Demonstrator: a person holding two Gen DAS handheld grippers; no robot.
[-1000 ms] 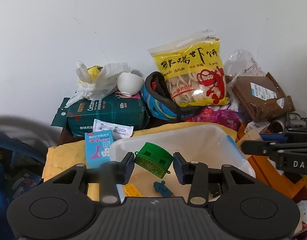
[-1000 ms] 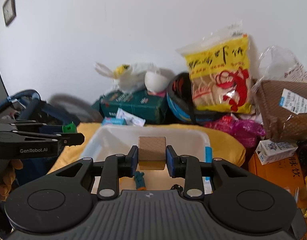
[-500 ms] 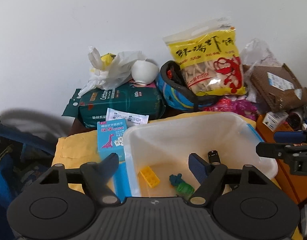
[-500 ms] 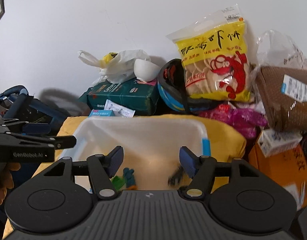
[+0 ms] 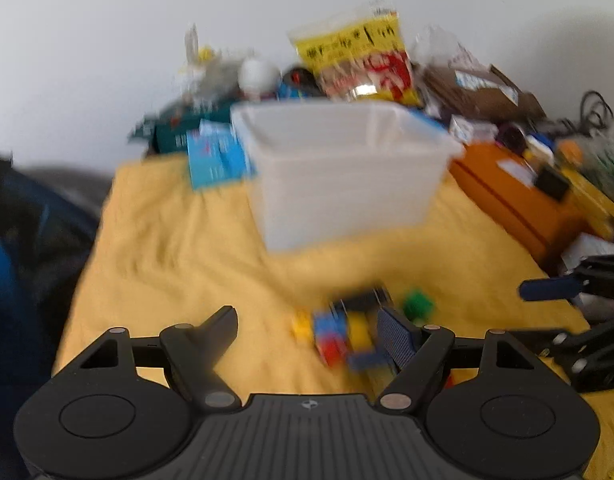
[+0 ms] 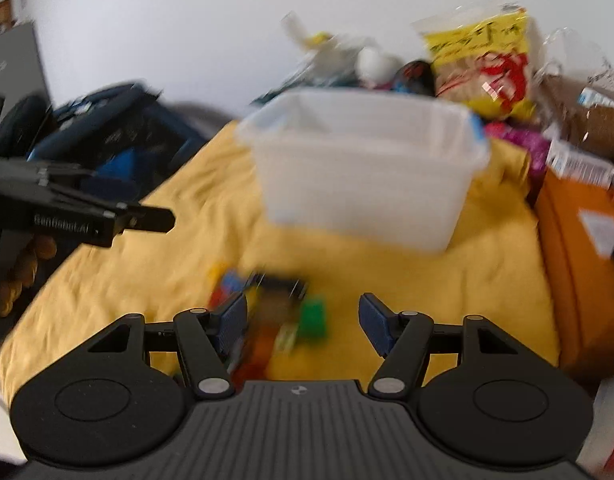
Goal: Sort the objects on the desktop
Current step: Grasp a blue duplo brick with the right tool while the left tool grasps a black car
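Both tools, left (image 5: pixel 307 336) and right (image 6: pixel 303 320), are held apart and empty over small, light, rigid toy blocks (image 6: pixel 275 312), best pinched across flat sides

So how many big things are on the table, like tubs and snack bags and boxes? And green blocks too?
White plastic tub: 1
Yellow snack bag: 1
Orange box: 1
Green block: 1
Total: 4
The other little toy pieces beside the green block are too blurred to count.
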